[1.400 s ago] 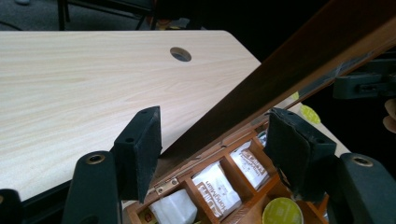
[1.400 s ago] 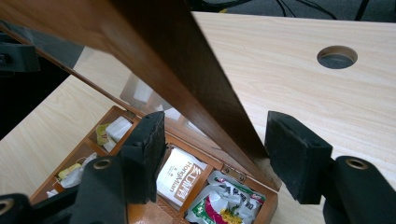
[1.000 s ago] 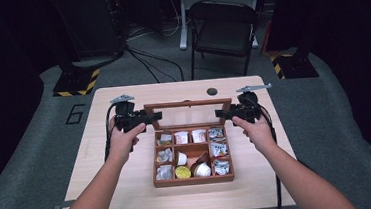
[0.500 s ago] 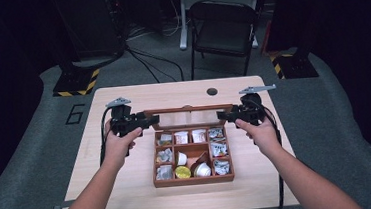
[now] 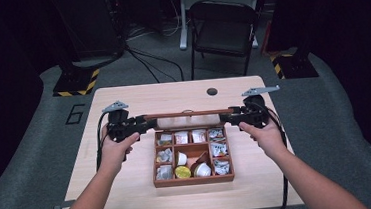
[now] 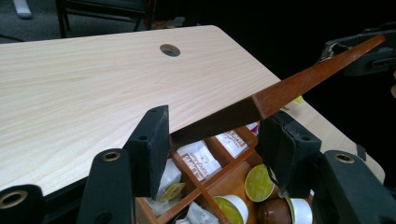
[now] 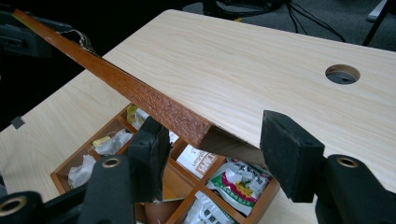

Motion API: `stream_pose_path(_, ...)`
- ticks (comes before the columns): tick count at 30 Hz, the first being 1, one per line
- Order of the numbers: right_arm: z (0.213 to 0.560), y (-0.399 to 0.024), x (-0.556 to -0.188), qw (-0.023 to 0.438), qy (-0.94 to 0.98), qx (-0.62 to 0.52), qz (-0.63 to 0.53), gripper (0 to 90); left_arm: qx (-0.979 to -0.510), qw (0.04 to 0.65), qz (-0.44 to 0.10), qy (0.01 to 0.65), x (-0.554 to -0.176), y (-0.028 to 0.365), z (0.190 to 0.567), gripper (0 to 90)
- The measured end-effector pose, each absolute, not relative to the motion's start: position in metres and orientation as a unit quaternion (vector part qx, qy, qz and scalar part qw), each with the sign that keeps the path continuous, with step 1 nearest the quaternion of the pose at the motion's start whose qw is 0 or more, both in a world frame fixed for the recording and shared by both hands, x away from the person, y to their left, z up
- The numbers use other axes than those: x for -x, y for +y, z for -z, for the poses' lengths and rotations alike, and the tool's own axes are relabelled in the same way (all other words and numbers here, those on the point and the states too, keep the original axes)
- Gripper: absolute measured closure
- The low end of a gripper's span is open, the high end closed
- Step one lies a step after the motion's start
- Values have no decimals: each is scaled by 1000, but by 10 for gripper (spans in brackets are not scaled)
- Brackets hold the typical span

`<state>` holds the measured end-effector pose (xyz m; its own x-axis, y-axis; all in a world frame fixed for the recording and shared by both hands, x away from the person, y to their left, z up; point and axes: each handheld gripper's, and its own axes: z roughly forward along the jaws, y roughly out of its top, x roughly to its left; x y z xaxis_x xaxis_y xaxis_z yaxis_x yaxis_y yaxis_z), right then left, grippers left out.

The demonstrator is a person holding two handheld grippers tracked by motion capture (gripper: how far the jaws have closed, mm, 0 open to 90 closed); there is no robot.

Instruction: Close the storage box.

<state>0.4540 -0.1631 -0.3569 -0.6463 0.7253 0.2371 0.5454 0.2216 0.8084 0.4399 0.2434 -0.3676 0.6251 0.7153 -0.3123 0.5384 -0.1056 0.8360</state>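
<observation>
A wooden compartment box (image 5: 193, 180) sits mid-table, holding sachets (image 5: 217, 148) and capsule cups (image 5: 182, 172). Its hinged lid (image 5: 189, 114) stands raised over the back wall and is seen almost edge-on. My left gripper (image 5: 142, 122) holds the lid's left end and my right gripper (image 5: 229, 116) its right end. In the left gripper view the left gripper (image 6: 212, 135) has the lid (image 6: 308, 79) spanning pad to pad. In the right gripper view the right gripper (image 7: 219, 140) clasps the other end of the lid (image 7: 116, 79). Both pairs of jaws have just been closing on the lid.
The light wooden table (image 5: 130, 189) has a round cable hole (image 5: 212, 91) near its far edge. A folding chair (image 5: 222, 26) stands beyond the table among floor cables. A taped number marks the grey floor (image 5: 76, 113) at the left.
The lid's top rail has swung toward the person, from leaning back to nearly edge-on. Both hands came nearer with it, and the jaws narrowed on its ends.
</observation>
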Motion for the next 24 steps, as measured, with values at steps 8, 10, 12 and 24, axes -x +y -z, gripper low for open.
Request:
stream_pose_path(8, 359, -170, -444, 90, 769, -414, -478, 480, -742, 521, -90, 412, -427, 245, 364, 447)
stream_pose_path(10, 361, -170, -441, 87, 768, -416, -480, 480, -742, 523, -90, 409, -423, 247, 365, 447)
stream_pose_path(12, 362, -170, -438, 87, 768, -415, -479, 480, -742, 525, -88, 408, -419, 248, 367, 447)
stream_pose_path(24, 376, -171, -416, 99, 781, -401, -468, 480, -751, 518, -91, 399, -396, 246, 382, 446)
